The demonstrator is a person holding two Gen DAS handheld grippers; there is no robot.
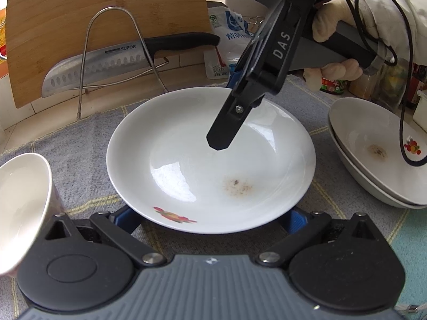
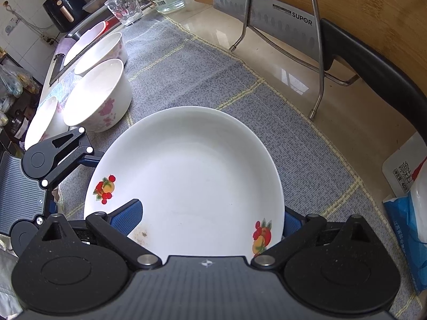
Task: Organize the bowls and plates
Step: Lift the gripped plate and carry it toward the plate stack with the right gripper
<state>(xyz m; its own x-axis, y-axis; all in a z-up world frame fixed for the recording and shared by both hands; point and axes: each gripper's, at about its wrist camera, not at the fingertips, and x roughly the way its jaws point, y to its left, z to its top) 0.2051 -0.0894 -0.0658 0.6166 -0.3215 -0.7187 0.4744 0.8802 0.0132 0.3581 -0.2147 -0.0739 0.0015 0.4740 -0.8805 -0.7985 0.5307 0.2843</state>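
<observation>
A white plate (image 1: 186, 144) with fruit prints and a brown smear lies on the grey cloth (image 1: 80, 144), and it fills the middle of the right wrist view as the plate (image 2: 192, 165). My left gripper (image 1: 210, 216) is open at its near rim, both blue fingers (image 1: 125, 220) reaching under the edge. My right gripper (image 2: 210, 210) is open and straddles the far rim. One of its fingers (image 1: 221, 133) hangs over the plate's inside, while the other sits behind the rim. A gloved hand (image 1: 336, 24) holds that tool.
Two stacked plates (image 1: 373, 160) sit to the right. A white bowl (image 1: 21, 208) stands at the left, and flowered bowls (image 2: 98, 98) line the cloth's edge. Behind are a knife (image 1: 106, 64) on a wire rack, a cutting board (image 1: 80, 13), a bag (image 1: 226, 42) and a glass (image 2: 125, 8).
</observation>
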